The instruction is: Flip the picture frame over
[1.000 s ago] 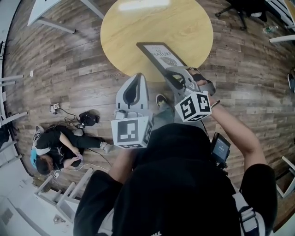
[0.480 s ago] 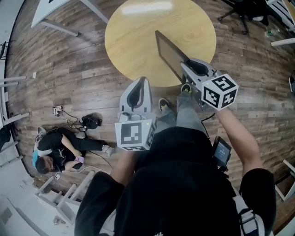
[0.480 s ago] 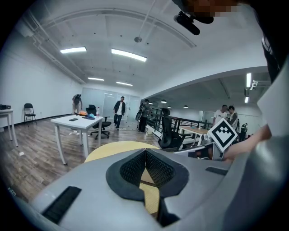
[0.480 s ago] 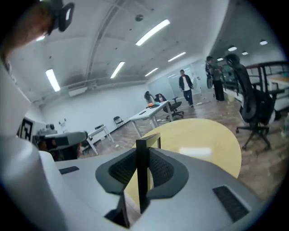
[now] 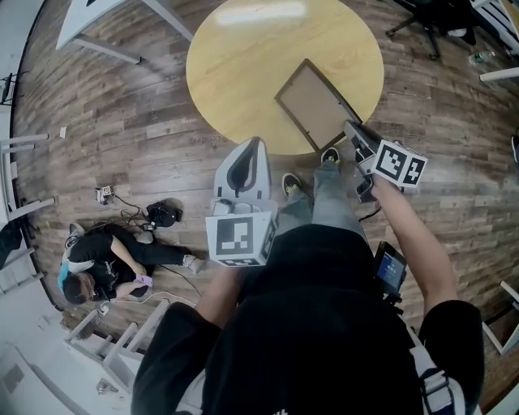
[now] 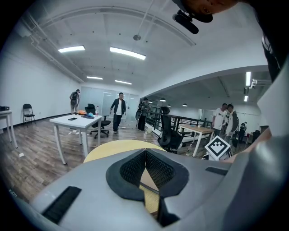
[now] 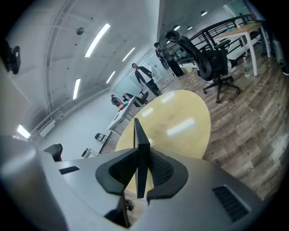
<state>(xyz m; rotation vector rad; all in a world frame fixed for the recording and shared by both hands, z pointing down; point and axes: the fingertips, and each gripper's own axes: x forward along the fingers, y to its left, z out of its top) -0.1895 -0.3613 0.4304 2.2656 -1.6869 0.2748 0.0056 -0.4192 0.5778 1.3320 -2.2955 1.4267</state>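
Observation:
The picture frame (image 5: 316,103) has its brown backing facing up over the front right part of the round yellow table (image 5: 243,57). My right gripper (image 5: 358,136) grips the frame's near corner, and its jaws are closing on it. In the right gripper view the frame's dark edge (image 7: 139,142) stands between the pads of my right gripper (image 7: 141,157). I cannot tell whether the frame rests flat on the table (image 7: 180,117). My left gripper (image 5: 245,162) hangs shut and empty above the floor beside the table's front edge; its pads meet at my left gripper's (image 6: 145,152) tip.
A person (image 5: 97,263) sits on the floor at the left beside cables and a black device (image 5: 156,212). An office chair (image 5: 430,20) stands at the top right. My shoes (image 5: 290,182) are under the table edge. Several people (image 6: 118,110) stand among white desks farther off.
My right gripper rolled over and swung right and down with the frame, which went from printed face up, through standing on edge, to backing up. The left gripper stayed put.

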